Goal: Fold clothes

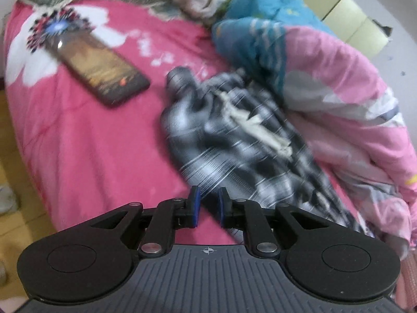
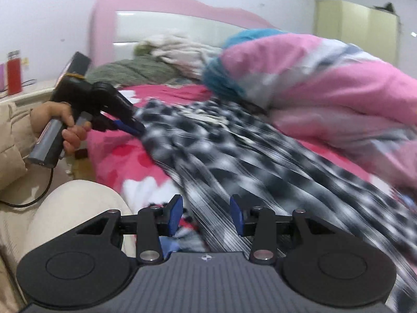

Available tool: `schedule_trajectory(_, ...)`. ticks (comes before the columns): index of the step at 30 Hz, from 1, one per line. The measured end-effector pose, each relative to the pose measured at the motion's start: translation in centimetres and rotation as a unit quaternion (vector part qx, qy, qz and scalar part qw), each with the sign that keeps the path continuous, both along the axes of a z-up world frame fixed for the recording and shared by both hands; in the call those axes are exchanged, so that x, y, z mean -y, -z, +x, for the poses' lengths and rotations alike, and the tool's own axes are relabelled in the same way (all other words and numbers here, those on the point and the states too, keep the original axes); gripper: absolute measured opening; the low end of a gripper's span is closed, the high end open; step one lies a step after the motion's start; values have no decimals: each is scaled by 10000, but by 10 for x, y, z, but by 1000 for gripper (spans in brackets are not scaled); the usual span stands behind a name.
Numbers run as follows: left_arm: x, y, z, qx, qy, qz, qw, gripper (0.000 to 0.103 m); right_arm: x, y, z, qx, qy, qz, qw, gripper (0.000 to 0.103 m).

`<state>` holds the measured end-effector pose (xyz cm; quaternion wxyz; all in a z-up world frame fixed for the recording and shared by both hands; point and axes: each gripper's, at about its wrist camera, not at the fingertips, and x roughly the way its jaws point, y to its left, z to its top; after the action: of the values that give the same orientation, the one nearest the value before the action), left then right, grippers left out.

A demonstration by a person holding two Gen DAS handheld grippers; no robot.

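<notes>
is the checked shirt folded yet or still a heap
Not folded. The checked shirt lies crumpled and bunched on the pink bedsheet, with no flat, squared edges showing.

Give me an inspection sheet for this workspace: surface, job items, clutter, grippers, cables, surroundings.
Surface: bed with a pink floral sheet.
Job's things: black-and-white checked garment, crumpled, unfolded.
Clutter: phone lying on the sheet left of the garment; pink quilt heaped on its other side; grey-green bedding near the headboard.
Grippers: left gripper open, narrow gap, nothing held; right gripper open above the garment.
Cables: black cable trailing from the left gripper's handle.
Surroundings: pink headboard, yellow-green wardrobe, red bottle.
</notes>
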<state>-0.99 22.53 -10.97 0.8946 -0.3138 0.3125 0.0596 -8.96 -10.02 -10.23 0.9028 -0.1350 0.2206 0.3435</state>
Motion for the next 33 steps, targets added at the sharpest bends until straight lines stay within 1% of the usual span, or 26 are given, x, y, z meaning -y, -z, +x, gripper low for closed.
schedule_trajectory(4,1,4,4,-219,-71,-100,9997,16,-5,13,-6,117,-350,-36,9993,42)
schedule_trajectory(7,5,5,8,-205,-135,7,9997,15,-3,25,-5,109,-275,-144,9995,39)
schedule_trajectory(8,6,5,9,-188,-159,45,9997,15,-2,28,-3,86,-172,-183,9996,33)
schedule_trajectory(9,8,5,9,-178,-174,90,9997,14,1,29,0,47,-52,-171,9998,19)
schedule_trajectory(10,10,5,9,-168,-188,141,9996,13,4,30,3,-2,72,-134,9999,13)
schedule_trajectory(11,11,4,10,-155,-204,179,9995,9,8,31,6,-68,164,-40,9998,7)
schedule_trajectory(13,12,3,9,-134,-242,228,9994,2,16,29,12,-193,271,189,9993,1)
schedule_trajectory(16,12,-3,4,-71,-302,168,9994,0,27,23,13,-311,280,486,9979,0)
schedule_trajectory(22,-4,-28,-17,146,-244,-397,9988,0,57,-5,9,-611,103,1343,9890,0)
schedule_trajectory(25,-7,-35,-24,205,-173,-429,9987,0,68,-12,10,-834,0,1651,9827,0)
schedule_trajectory(27,-8,-32,-25,116,-134,-373,9991,0,67,-9,14,-1034,-31,1577,9821,0)
schedule_trajectory(31,-14,-13,-26,-203,-104,-357,9991,0,58,8,21,-1504,-30,1228,9810,1)
schedule_trajectory(33,-17,-3,-26,-367,-90,-354,9987,0,56,15,22,-1639,1,1119,9801,1)
